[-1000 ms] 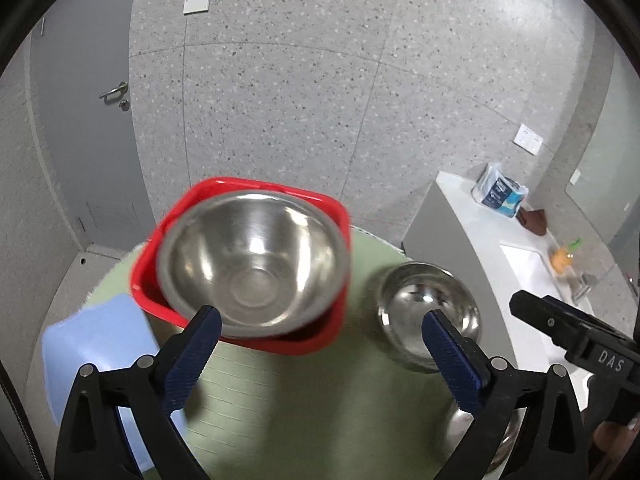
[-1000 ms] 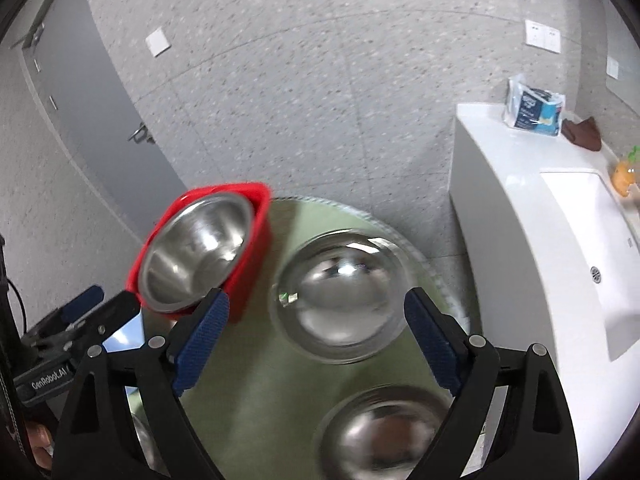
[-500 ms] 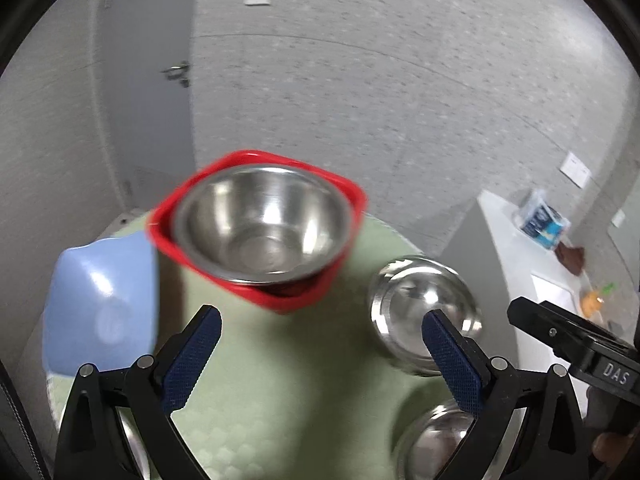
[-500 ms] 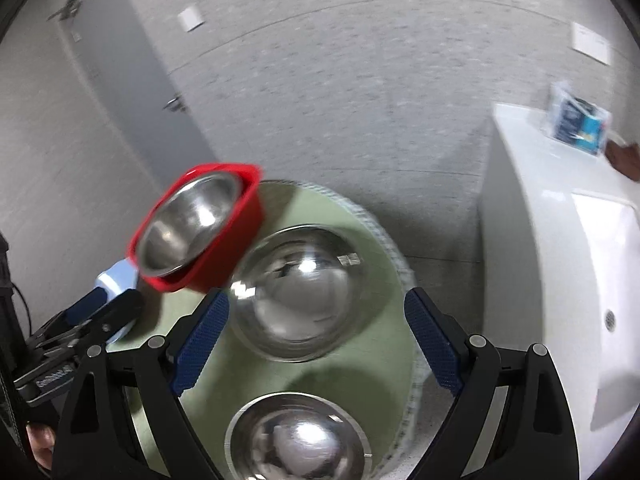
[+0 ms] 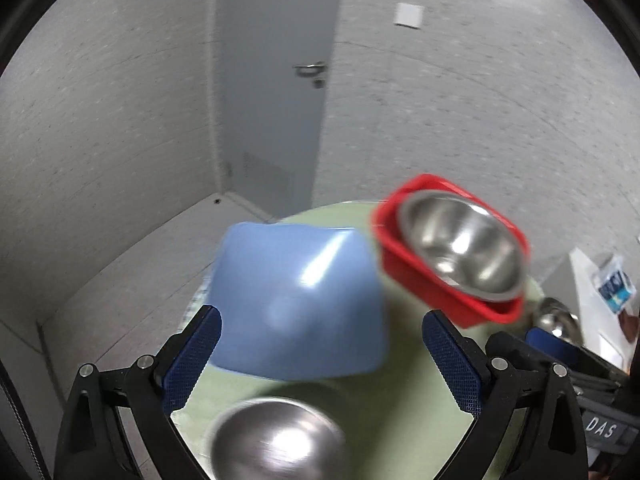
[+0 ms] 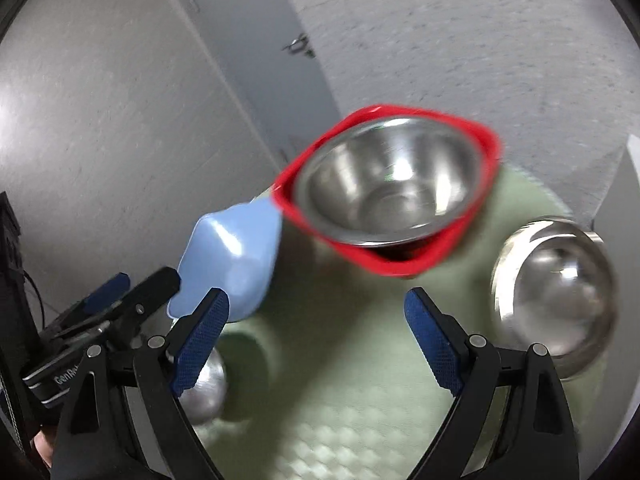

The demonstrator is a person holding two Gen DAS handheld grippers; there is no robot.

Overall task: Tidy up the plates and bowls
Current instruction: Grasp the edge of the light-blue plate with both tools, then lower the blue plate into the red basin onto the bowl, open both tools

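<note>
Blue bowl [image 5: 300, 304] sits centre frame in the left wrist view, just ahead of the wide, empty left claw [image 5: 320, 356]. Right claw [image 6: 316, 340] wide too. Risk: blurred, off-line closing could shove it into the red bowl [image 5: 448, 276].

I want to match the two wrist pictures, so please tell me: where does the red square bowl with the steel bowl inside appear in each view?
Left wrist view: the red square bowl sits right of centre, beyond the right finger of the open left gripper.
Right wrist view: the red square bowl is near the centre, above the open right gripper.
Shared landmark: the blue bowl lies beside it, on its left in both views.
</note>
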